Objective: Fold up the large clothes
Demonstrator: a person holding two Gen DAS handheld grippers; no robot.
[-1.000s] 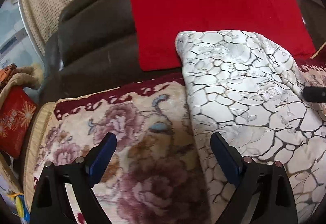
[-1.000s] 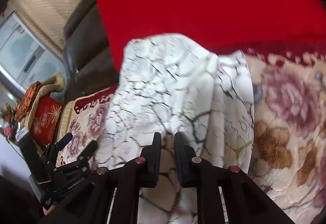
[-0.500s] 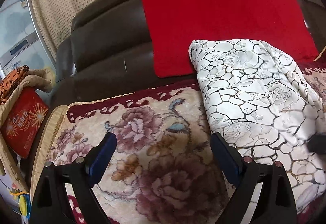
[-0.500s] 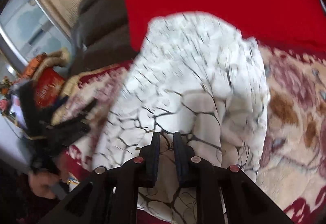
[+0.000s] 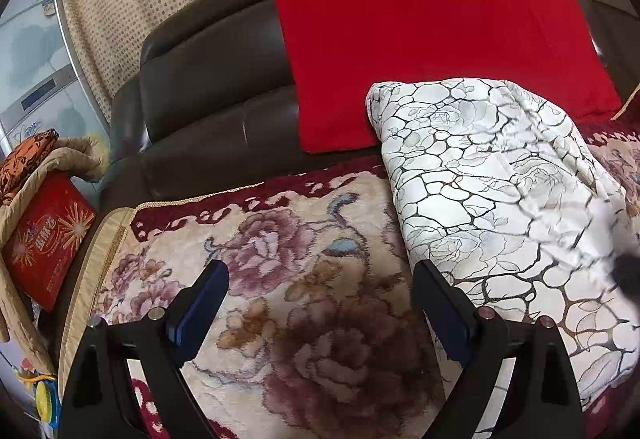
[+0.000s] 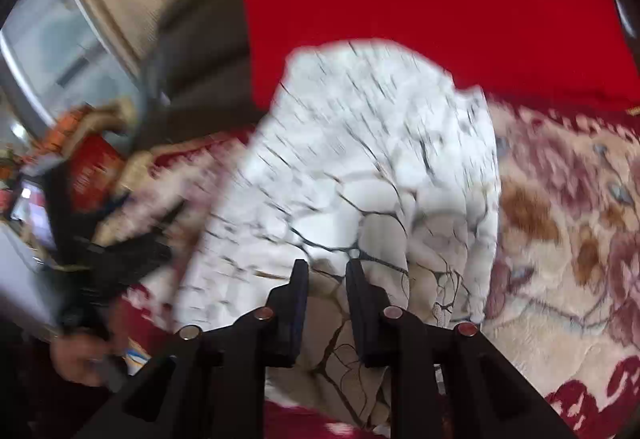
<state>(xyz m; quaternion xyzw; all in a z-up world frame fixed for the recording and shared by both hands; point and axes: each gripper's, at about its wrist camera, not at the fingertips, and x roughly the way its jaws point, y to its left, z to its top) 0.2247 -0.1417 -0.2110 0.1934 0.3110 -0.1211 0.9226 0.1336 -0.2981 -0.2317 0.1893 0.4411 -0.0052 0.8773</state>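
A white garment with a dark crackle print (image 5: 480,179) lies folded in a long bundle on the flowered blanket (image 5: 280,259), its far end against a red cushion (image 5: 420,19). My left gripper (image 5: 320,271) hovers open over the blanket, its right finger at the bundle's left edge, nothing between the fingers. In the right wrist view my right gripper (image 6: 327,267) sits over the near end of the garment (image 6: 360,159). Its jaws are opening; a narrow gap shows with the cloth lying under it, not pinched. This view is blurred.
A dark leather sofa back (image 5: 208,87) rises behind the blanket. A red printed box (image 5: 44,239) leans in a tan basket left of the sofa. A dotted curtain hangs behind. A person's hand holds the left gripper (image 6: 120,259) at the left.
The right fingers have parted slightly and no longer pinch the cloth, and the right gripper has shifted sideways over the bundle. The left gripper has hardly moved.
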